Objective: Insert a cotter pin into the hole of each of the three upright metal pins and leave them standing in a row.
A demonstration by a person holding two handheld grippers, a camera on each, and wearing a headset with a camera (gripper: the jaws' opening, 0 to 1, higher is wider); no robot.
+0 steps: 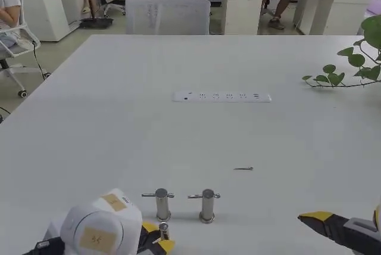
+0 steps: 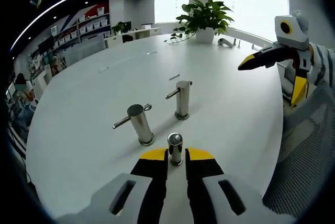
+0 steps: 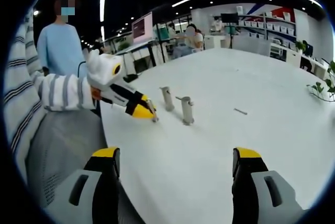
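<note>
White desk (image 1: 119, 118) held a likely slick, stiff upright steel pin (image 2: 175, 144), pinched by its shaft in the left gripper (image 2: 175, 157); right gripper (image 3: 175, 153) spread, well apart.

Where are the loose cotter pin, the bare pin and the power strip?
cotter pin (image 1: 243, 168): head view, middle of its shaft.
bare pin (image 2: 175, 149): left gripper view, its side below the top.
power strip (image 1: 221, 96): head view, centre of its top.

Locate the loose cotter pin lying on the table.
In the head view, the loose cotter pin lies flat on the white table, just beyond and right of the right-hand upright metal pin, well short of the power strip.
</note>
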